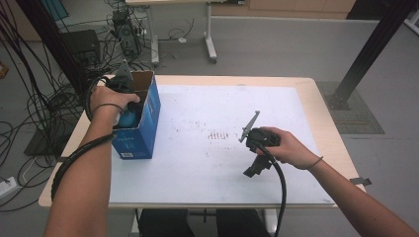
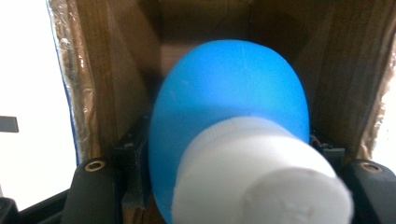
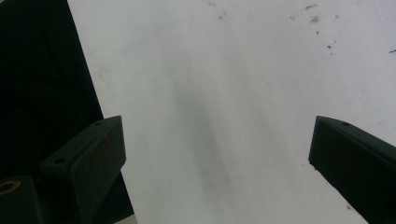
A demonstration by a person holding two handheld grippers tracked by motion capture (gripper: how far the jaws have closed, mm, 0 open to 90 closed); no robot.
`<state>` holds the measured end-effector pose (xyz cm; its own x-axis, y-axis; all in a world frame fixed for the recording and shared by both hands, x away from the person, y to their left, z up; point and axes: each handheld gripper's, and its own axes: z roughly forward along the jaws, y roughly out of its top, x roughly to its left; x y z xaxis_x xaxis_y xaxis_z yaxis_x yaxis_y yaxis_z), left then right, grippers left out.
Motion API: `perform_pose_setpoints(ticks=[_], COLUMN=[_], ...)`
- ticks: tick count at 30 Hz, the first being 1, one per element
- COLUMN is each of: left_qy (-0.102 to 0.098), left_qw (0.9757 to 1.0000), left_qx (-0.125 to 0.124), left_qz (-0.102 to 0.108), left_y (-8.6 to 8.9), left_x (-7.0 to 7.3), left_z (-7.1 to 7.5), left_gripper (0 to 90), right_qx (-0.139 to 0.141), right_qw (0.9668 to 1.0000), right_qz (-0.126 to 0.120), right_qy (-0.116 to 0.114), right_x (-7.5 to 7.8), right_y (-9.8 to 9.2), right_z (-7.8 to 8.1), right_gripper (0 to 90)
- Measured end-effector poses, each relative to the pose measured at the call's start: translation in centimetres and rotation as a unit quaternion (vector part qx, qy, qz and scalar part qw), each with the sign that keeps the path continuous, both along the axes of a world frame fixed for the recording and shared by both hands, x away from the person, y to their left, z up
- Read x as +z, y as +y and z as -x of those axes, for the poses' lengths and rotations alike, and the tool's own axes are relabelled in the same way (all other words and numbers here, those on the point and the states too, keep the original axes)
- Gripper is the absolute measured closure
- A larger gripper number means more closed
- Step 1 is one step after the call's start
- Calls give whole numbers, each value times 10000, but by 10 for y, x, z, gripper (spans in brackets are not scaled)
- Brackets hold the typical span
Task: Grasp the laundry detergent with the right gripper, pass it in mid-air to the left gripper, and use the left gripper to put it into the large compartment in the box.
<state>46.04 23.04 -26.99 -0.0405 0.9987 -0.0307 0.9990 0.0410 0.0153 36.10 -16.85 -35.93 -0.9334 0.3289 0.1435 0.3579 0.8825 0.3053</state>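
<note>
A: Starting at the left. The left gripper [image 1: 120,84] is reaching into the open top of the box [image 1: 146,129], which is standing near the left edge of the table [image 1: 316,106].

B: Carrying anything?

A: Yes. In the left gripper view its jaws are closing on either side of a blue bulb [image 2: 233,102] with a white cap [image 2: 261,177]. The cap is pointing back at the camera and the rounded end is pointing into the box, so the bulb's long axis is running along the gripper's own line, down into the cardboard.

B: Is the bulb resting on the box floor?

A: Cannot tell. The brown walls are showing on both sides, but the bottom is hiding behind the bulb. In the high view a bit of blue [image 1: 129,118] is showing just inside the rim, below the hand.

B: And to the right?

A: The right gripper [image 1: 254,167] is hovering over the white sheet [image 1: 222,163], well apart from the box. In its own view the jaws are standing wide with nothing between them.

B: So which hand is nearer?

A: The left, plainly. My reading: whatever comes next is turning on that in-line axis, straight in or straight out of the box.
</note>
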Motion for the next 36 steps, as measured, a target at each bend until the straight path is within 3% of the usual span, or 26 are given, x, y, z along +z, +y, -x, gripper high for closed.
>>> perform_pose_setpoints(ticks=[11,19,36], left_qy=[-37,-98,-437], left_qw=[10000,9999,9987], left_qx=[-6,-102,-182], left_qz=[8,55,-175], left_y=[-2,-5,-11], left_x=[18,42,98], left_z=[3,8,23], left_gripper=[345,336,316], right_qx=[-4,18,81], right_qw=[10000,10000,9999], right_qz=[-4,-2,-16], right_qy=[-8,-8,-86], right_x=[1,4,11], right_y=[-1,-1,1], right_z=[1,2,2], right_gripper=[36,36,37])
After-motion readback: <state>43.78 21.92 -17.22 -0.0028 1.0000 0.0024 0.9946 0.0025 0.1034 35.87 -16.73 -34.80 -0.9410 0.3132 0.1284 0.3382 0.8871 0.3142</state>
